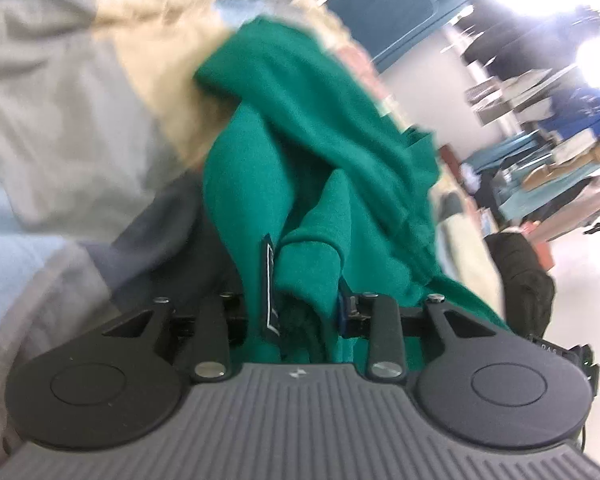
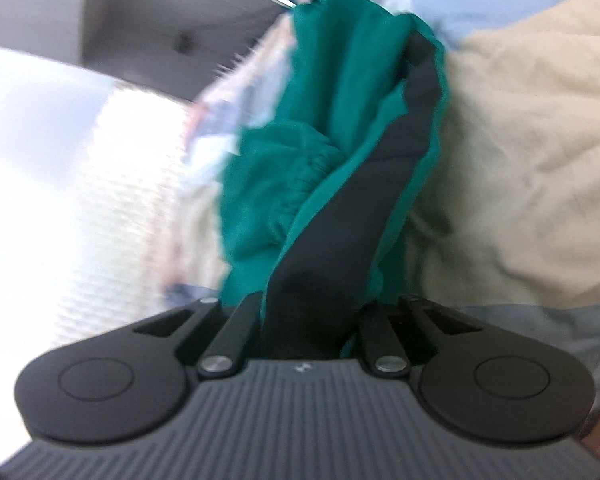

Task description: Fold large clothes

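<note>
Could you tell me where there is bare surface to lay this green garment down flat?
Both grippers, left and right, clamp the green garment. The widest free patch is the beige panel of the patchwork cover, right of the garment in the right wrist view. The grey panel beside it also looks free. Beyond the bed edge, the shelves look cluttered.

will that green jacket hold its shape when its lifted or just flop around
Probably floppy: the green jacket bunches in soft folds ahead of the left claw. Its thin fabric looks light and possibly slippery. The gathered cuff near the right claw will likely dangle.
</note>
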`<state>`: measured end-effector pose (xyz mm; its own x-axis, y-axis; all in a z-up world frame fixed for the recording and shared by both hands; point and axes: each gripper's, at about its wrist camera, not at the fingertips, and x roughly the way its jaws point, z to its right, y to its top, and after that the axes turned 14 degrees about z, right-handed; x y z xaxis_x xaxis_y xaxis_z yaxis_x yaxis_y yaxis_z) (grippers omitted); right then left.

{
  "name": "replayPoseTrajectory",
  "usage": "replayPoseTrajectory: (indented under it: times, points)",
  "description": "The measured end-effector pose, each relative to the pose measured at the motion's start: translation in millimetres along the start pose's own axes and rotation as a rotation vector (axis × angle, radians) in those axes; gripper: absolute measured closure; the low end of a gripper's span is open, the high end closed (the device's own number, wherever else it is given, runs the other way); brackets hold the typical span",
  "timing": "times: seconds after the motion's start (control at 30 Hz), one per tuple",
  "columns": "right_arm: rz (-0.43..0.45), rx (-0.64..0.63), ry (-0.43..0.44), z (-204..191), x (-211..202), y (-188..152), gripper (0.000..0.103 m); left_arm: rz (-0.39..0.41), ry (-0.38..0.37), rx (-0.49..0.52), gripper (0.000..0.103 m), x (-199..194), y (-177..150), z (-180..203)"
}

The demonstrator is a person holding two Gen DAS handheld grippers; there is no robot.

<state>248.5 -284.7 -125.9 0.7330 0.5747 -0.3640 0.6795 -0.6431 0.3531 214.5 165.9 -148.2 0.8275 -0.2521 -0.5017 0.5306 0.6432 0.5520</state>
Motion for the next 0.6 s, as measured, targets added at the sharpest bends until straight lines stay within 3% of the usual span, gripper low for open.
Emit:
replayPoseTrajectory:
  times: [0.27,0.6]
  points:
    - [0.092,0.104,0.220,-8.7,-46.8,13.3,0.095,0.085,-0.055,-0.019,0.067,-57.2,0.9,33.1]
    - [0.158,0.085,0.339,-30.2,-106.8,22.7,0.095,0.139,-0.135,-0.004,0.067,-142.8,-15.2,76.5]
